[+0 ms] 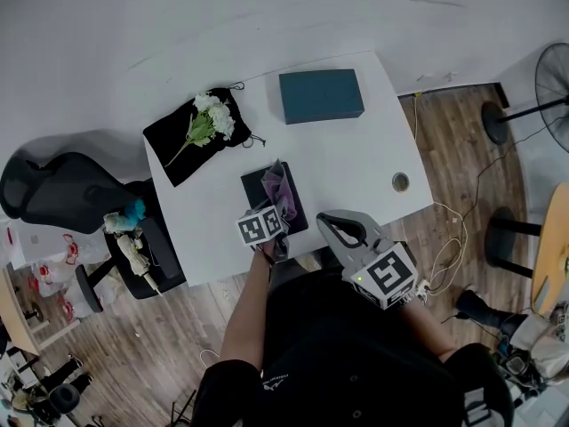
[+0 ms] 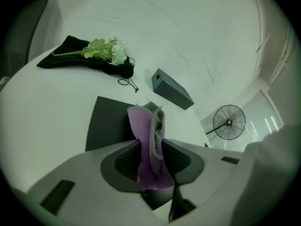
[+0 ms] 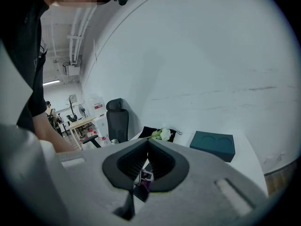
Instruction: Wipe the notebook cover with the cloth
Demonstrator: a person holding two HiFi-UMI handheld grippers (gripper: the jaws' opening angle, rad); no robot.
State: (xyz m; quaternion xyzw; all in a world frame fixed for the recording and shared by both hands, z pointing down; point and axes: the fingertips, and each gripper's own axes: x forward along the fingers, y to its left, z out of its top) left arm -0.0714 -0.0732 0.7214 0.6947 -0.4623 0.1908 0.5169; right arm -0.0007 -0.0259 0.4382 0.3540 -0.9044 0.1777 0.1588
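A black notebook [image 1: 258,188] lies flat near the white table's front edge, and it also shows in the left gripper view as the dark notebook [image 2: 110,121]. My left gripper [image 1: 277,212] hovers over it, shut on a purple cloth [image 1: 284,192]. The cloth [image 2: 148,131] stands up between the fingers and hangs toward the cover. Off the table's front edge, to the right of the notebook, my right gripper [image 1: 332,223] is held shut with nothing in it. In its own view the right gripper [image 3: 147,146] has its jaws pressed together.
A teal box [image 1: 321,95] sits at the table's far side. White flowers [image 1: 212,118] lie on a black pouch [image 1: 182,140] at the left. A cable hole [image 1: 401,182] is at the table's right. A black chair [image 1: 62,194] stands left of the table, and a fan [image 1: 551,87] to its right.
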